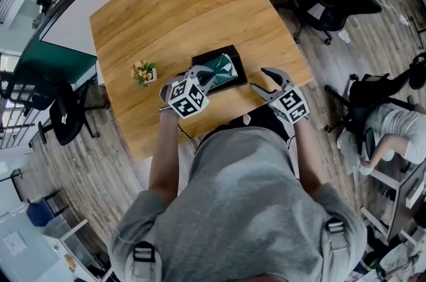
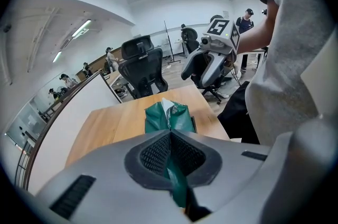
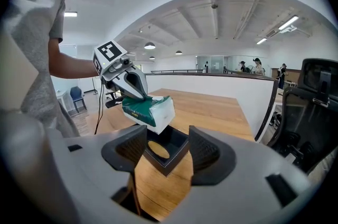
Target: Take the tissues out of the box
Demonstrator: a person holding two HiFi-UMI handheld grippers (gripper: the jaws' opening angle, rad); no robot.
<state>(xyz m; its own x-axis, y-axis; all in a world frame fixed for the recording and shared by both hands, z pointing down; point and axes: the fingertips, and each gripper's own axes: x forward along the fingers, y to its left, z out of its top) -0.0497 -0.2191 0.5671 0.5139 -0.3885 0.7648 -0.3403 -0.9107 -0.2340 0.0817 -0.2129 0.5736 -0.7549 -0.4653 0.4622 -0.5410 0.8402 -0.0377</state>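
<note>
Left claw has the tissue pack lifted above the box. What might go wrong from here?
1. The left claw grips the tissue pack only by a thin edge, and the pack hangs tilted. It may slip free and drop.
2. The right claw is open and not holding the black box. If the pack's low corner catches the rim, the box may shift or tip.

Grey T-shirt [image 1: 253,207]; left tongs [image 1: 208,78], right tongs [image 1: 259,80] grey; black-white marker cubes [image 1: 187,99]

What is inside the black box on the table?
Only a light oval shows in the black box. The tissue pack, held by the left tongs, hangs above and hides its far corner.
</note>
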